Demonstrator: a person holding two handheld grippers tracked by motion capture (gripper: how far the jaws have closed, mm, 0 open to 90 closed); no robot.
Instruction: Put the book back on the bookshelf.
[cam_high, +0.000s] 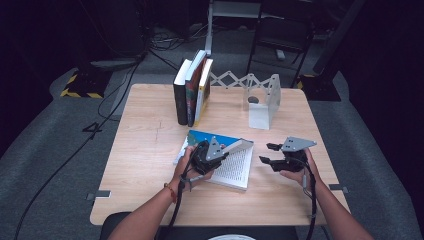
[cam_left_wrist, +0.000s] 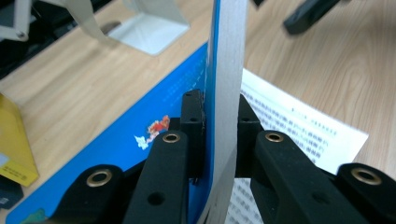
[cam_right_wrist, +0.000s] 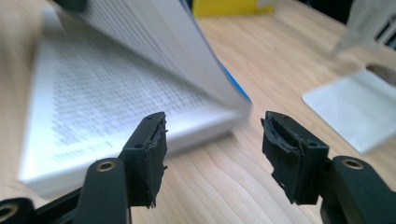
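A blue-covered book (cam_high: 235, 170) lies open on the wooden table (cam_high: 150, 150), its printed pages facing up. My left gripper (cam_high: 221, 151) is shut on the book's blue cover and a sheaf of pages (cam_left_wrist: 226, 70), holding them up on edge above the open page (cam_left_wrist: 299, 126); the pads (cam_left_wrist: 194, 116) press on both sides. My right gripper (cam_high: 266, 153) hovers just right of the book, open with nothing between its fingers. In the right gripper view the raised pages (cam_right_wrist: 154, 42) arch over the flat page (cam_right_wrist: 102, 102), ahead and to the left of the gripper (cam_right_wrist: 212, 135).
Three books (cam_high: 192, 90) stand upright at the back of the table. A white metal bookend (cam_high: 262, 102) with an expanding lattice (cam_high: 232, 80) sits at the back right. Bare tabletop lies to the left and front of the open book.
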